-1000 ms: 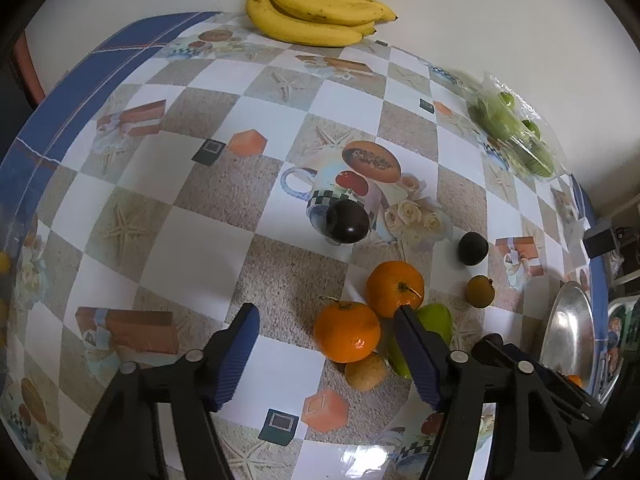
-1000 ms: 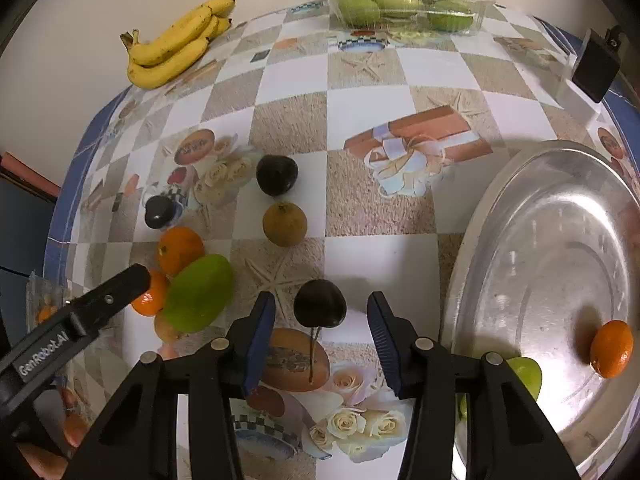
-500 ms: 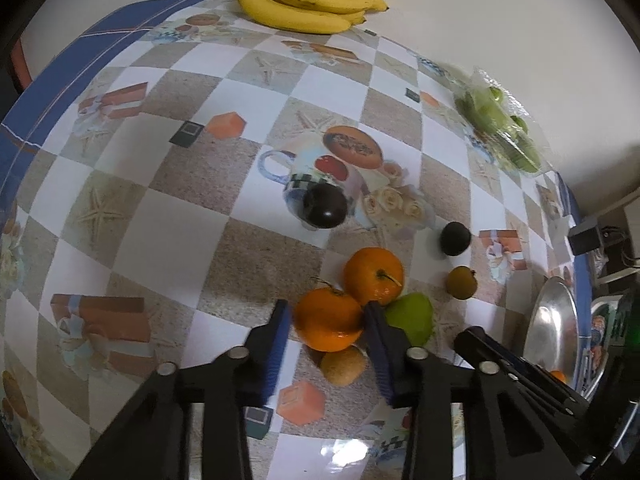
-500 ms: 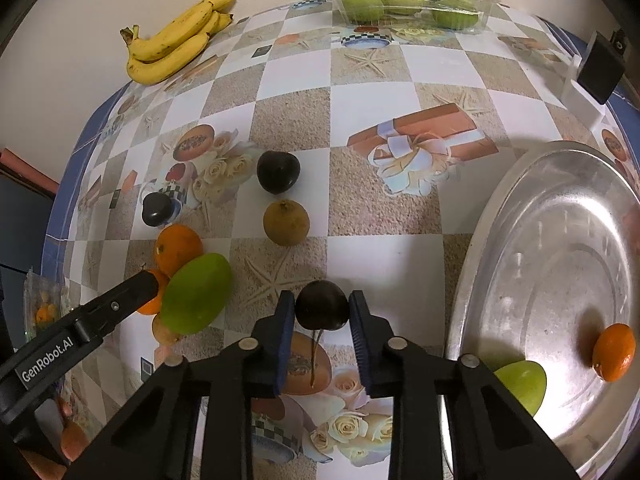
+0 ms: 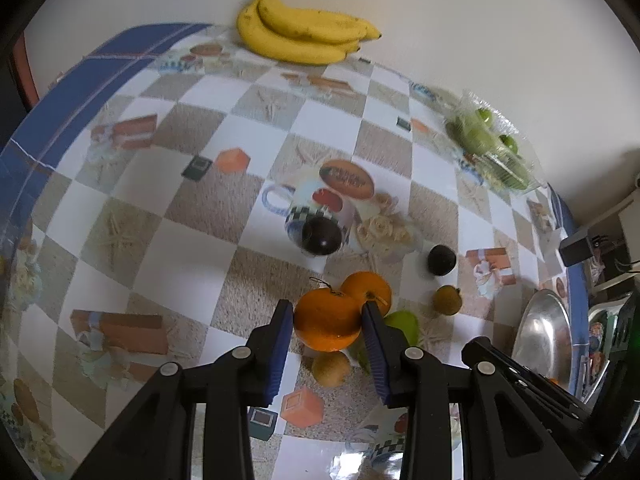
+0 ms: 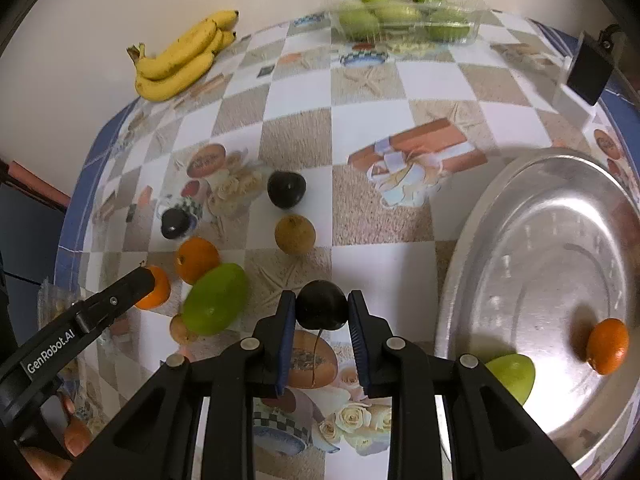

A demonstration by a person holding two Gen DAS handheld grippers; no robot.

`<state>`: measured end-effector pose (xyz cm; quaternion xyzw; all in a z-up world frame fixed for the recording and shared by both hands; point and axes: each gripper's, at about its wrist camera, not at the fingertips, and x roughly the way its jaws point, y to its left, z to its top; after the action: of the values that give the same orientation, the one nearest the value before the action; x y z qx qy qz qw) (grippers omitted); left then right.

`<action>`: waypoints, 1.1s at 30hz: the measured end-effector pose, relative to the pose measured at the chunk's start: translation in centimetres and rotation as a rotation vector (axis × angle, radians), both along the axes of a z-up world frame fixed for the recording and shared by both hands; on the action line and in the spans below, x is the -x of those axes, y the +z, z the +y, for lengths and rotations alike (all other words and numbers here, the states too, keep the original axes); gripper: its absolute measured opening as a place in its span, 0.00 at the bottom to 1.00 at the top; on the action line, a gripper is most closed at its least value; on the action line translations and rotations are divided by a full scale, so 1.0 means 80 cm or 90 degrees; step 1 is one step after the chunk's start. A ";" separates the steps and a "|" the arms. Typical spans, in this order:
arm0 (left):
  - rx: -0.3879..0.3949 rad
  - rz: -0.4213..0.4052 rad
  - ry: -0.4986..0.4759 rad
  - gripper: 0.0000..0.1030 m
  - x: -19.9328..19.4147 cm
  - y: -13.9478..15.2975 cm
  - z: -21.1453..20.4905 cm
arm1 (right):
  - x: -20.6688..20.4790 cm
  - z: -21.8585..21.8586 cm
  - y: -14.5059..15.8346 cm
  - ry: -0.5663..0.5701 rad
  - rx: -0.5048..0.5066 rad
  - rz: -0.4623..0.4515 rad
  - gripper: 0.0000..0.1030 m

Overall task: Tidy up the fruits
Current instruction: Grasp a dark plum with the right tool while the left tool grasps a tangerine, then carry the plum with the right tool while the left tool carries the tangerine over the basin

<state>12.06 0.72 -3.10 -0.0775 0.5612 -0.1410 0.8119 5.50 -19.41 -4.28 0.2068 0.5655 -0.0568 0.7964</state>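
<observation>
My left gripper (image 5: 327, 312) is shut on an orange (image 5: 327, 326), both blue pads pressing its sides. Against it lie a second orange (image 5: 372, 288), a green mango (image 5: 406, 326) and a small brown fruit (image 5: 331, 368). My right gripper (image 6: 322, 314) is shut on a dark plum (image 6: 322, 306) with a thin stem, just left of the metal tray (image 6: 520, 240). An orange (image 6: 608, 346) and a green fruit (image 6: 512, 374) lie in the tray. In the right wrist view one left finger (image 6: 120, 300) shows beside its orange (image 6: 156, 290).
On the checked tablecloth lie two more dark plums (image 6: 286, 190) (image 6: 175, 222) and a brown fruit (image 6: 295, 234). Bananas (image 6: 184, 58) and a clear box of green fruit (image 6: 400, 16) sit by the far wall. A black block (image 6: 590, 68) stands at the right edge.
Both grippers went from open to shut: the left closed on the near orange, the right on the stemmed plum. Neither hand has shifted noticeably.
</observation>
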 end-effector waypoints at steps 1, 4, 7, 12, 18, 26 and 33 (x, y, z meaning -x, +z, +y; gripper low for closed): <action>0.002 -0.006 -0.001 0.37 0.001 0.004 0.000 | 0.002 -0.001 0.005 -0.003 0.001 -0.004 0.27; 0.004 -0.017 -0.003 0.37 0.002 0.013 0.001 | 0.006 -0.003 0.017 -0.009 -0.005 -0.016 0.27; 0.008 -0.024 -0.004 0.37 0.003 0.018 -0.001 | 0.009 -0.002 0.026 -0.011 -0.003 -0.022 0.27; 0.005 -0.033 -0.005 0.37 0.006 0.026 -0.003 | 0.014 -0.003 0.035 -0.015 -0.005 -0.028 0.27; 0.000 -0.043 -0.005 0.37 0.010 0.032 -0.007 | 0.020 -0.014 0.038 -0.027 -0.009 -0.027 0.27; -0.014 -0.067 -0.022 0.37 0.021 0.045 -0.027 | 0.030 -0.036 0.052 -0.052 0.002 -0.037 0.27; -0.019 -0.078 -0.047 0.37 0.031 0.053 -0.055 | 0.040 -0.063 0.055 -0.083 0.008 -0.038 0.27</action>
<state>9.60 -3.66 1.10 -0.0357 0.5147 -0.1673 0.8401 2.30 -24.43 0.09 0.2399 0.5265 -0.1060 0.8087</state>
